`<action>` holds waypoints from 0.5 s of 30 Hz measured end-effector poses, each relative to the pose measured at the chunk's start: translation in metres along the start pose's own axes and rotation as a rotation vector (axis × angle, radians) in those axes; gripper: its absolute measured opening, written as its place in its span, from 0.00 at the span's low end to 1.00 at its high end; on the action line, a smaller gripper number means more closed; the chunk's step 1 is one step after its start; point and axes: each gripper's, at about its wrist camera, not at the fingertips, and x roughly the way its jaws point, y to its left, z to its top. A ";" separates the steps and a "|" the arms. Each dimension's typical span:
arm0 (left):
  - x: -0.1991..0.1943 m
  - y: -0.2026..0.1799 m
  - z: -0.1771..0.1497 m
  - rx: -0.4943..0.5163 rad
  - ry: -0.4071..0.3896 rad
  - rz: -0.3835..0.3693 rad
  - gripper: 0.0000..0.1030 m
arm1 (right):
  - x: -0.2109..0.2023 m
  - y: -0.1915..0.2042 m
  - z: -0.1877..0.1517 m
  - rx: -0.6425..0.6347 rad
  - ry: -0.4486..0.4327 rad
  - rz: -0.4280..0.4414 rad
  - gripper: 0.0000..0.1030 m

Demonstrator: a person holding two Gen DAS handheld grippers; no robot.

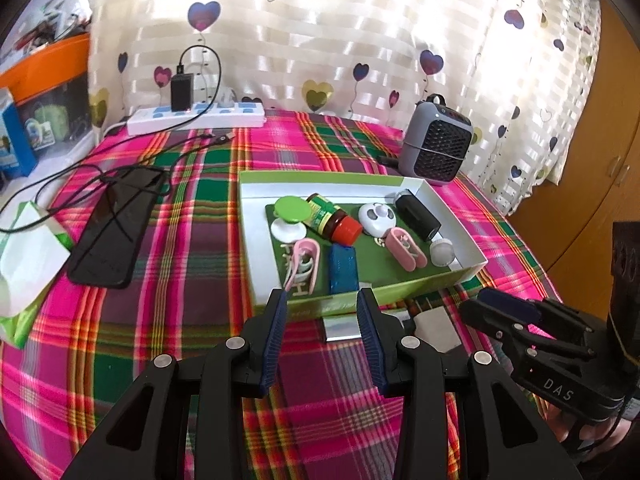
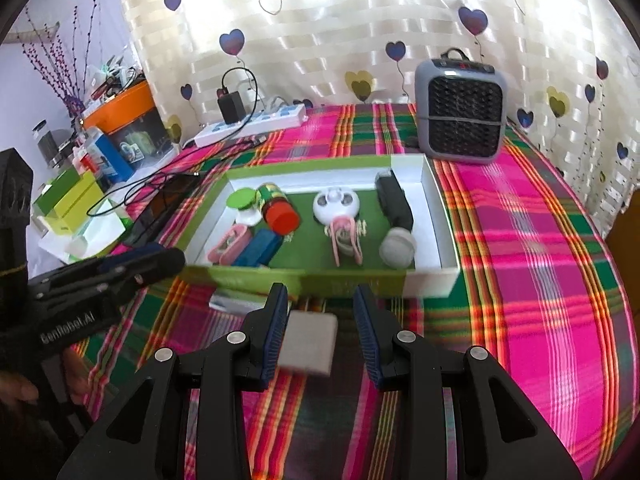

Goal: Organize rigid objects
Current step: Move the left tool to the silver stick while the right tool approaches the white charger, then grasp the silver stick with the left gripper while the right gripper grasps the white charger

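You hold both grippers low over the plaid tablecloth (image 2: pixel 520 240), just in front of the green-and-white box (image 1: pixel 476 264), because the things still outside the box lie there, close to its near wall.

Your right gripper (image 2: pixel 322 316) has its fingers apart, and the grey flat block (image 2: pixel 310 342) lies on the cloth between them, a little nearer to the left finger. It is not squeezed yet; I judge you are lining up to take it by its two long sides, so it will not turn when you lift.

Your left gripper (image 1: pixel 322 314) is also spread wide with nothing in it. Ahead of it, a small silver metal piece (image 1: pixel 340 328) lies against the front wall of the box, so this one is probably your second target.

Inside the box the things are set in loose rows. At the back are the green round lid (image 1: pixel 292 208), the bottle with the red cap (image 1: pixel 334 218), the white round gadget (image 1: pixel 376 218) and the black cylinder (image 1: pixel 418 216). Nearer the front are two pink clips (image 1: pixel 304 260), the blue bar (image 1: pixel 343 268) and a grey round cap (image 1: pixel 442 252). Some green floor is open between the blue bar and the right pink clip, a good place for the block.

The front wall is tall, so you must lift the block clearly over it.

The heater (image 2: pixel 460 108), the power strip (image 1: pixel 196 118) and the black phone (image 1: pixel 116 228) stand apart from the box; I think they are not part of this work.
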 end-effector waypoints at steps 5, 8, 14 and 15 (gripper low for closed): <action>-0.002 0.007 -0.008 -0.018 0.010 0.000 0.34 | 0.002 0.002 -0.011 0.002 0.026 -0.005 0.35; -0.002 0.011 -0.012 -0.029 0.016 -0.001 0.34 | 0.006 0.006 -0.016 -0.013 0.042 -0.009 0.35; 0.000 0.019 -0.018 -0.046 0.030 -0.003 0.34 | 0.011 0.016 -0.020 -0.050 0.056 -0.005 0.35; 0.000 0.020 -0.019 -0.047 0.032 -0.005 0.34 | 0.013 0.017 -0.020 -0.052 0.059 -0.006 0.35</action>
